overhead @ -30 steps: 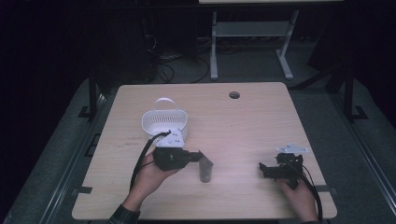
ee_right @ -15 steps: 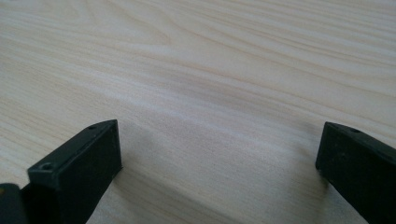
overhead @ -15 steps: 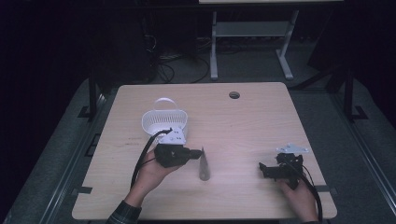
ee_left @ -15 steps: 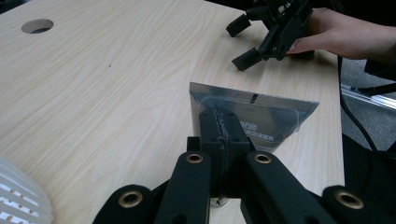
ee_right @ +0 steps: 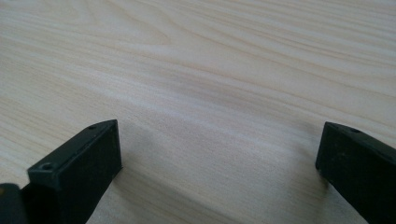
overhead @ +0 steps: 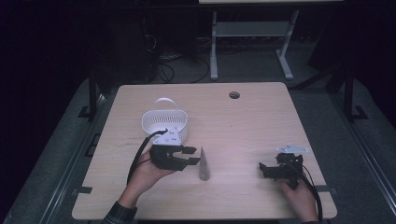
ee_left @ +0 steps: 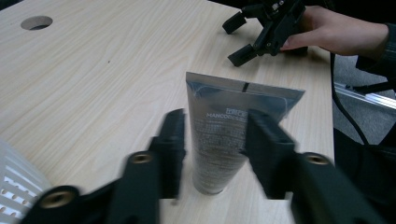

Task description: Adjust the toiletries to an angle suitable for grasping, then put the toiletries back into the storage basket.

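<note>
A grey squeeze tube lies on the wooden table, flat crimped end away from me. In the left gripper view the tube stretches ahead between my two jaws, cap end nearest. My left gripper is open, one jaw on each side of the tube's lower part, blurred; I cannot tell whether they touch it. A white slotted basket with a handle stands just behind that gripper. My right gripper rests open at the table's right front, with only bare wood between its jaws.
A round cable hole sits near the table's far edge. The right hand and its gripper appear beyond the tube in the left gripper view. A white desk frame and cables stand on the dark floor behind.
The left gripper's jaws have spread and the tube now lies flat between them. The right gripper has not moved.
</note>
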A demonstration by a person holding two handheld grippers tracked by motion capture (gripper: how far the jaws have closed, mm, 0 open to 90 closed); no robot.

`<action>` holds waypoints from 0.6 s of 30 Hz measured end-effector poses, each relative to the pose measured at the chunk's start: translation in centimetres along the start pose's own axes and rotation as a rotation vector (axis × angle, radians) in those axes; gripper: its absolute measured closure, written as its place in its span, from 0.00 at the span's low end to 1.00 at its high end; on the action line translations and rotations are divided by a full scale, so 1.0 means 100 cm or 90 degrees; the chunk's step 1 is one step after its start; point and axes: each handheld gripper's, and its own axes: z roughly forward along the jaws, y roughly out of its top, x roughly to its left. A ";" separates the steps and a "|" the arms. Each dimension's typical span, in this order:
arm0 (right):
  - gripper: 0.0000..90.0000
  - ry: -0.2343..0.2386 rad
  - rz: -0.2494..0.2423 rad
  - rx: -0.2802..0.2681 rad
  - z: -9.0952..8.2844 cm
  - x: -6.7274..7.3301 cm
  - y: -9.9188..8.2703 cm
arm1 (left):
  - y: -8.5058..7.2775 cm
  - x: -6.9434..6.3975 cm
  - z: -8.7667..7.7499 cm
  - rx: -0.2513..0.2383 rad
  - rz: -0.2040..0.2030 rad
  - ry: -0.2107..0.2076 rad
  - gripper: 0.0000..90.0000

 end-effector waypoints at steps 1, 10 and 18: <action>0.00 0.000 0.000 0.000 0.000 0.000 0.000 | 0.000 0.000 -0.001 0.002 0.000 -0.004 0.53; 0.00 0.000 0.000 0.000 0.000 0.000 0.000 | 0.004 -0.007 0.000 0.010 0.022 0.001 0.20; 0.00 0.000 0.000 0.000 0.000 0.000 0.000 | 0.010 -0.008 0.004 0.005 0.035 0.003 0.16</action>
